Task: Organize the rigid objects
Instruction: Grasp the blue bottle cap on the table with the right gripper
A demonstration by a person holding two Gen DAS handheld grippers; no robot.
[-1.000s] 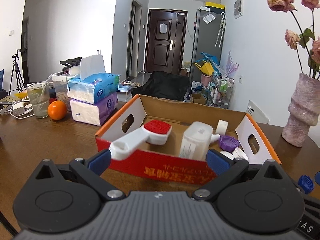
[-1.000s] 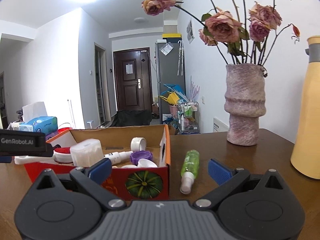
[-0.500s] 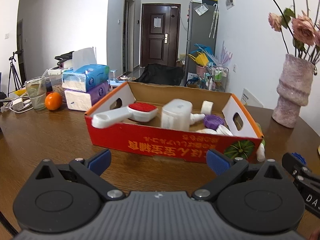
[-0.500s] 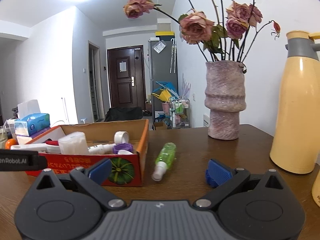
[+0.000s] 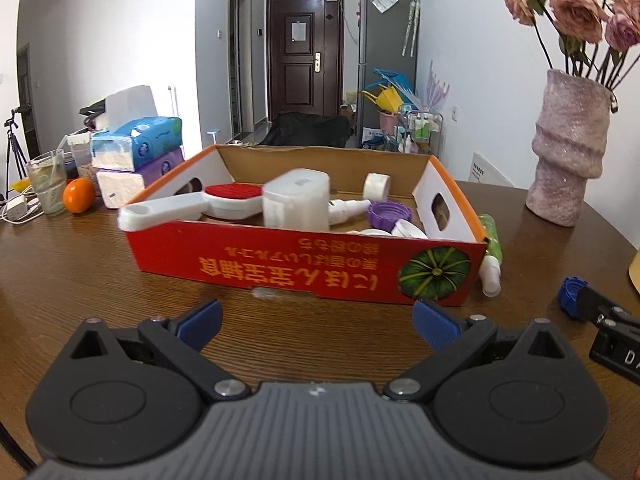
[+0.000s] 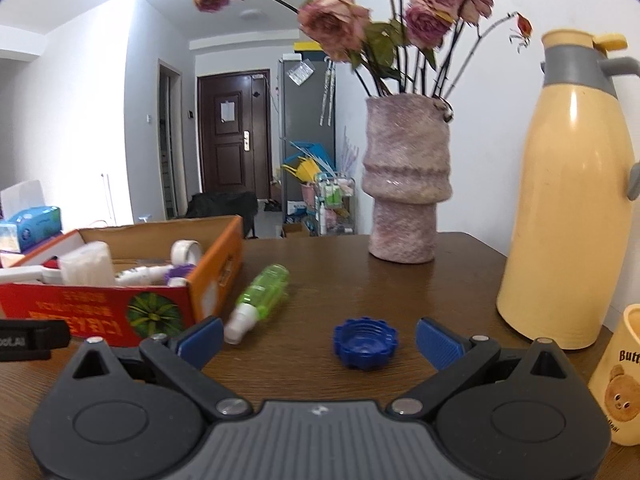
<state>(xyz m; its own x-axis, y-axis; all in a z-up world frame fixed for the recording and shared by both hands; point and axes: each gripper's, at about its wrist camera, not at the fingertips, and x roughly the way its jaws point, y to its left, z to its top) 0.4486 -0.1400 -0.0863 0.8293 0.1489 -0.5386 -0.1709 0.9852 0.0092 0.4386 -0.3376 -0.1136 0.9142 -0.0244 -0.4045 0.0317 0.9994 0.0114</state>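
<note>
Pulled back from the box, right tongs gape empty around blue cap, left tongs likewise wide

Home: fridge, entry door, vase.

Both views look forward, low over the surface. The left view faces the cardboard box from near; the right view sits further right. Both share the box and the vase.

White walls, dark door, grey fridge, brown wooden table.
</note>
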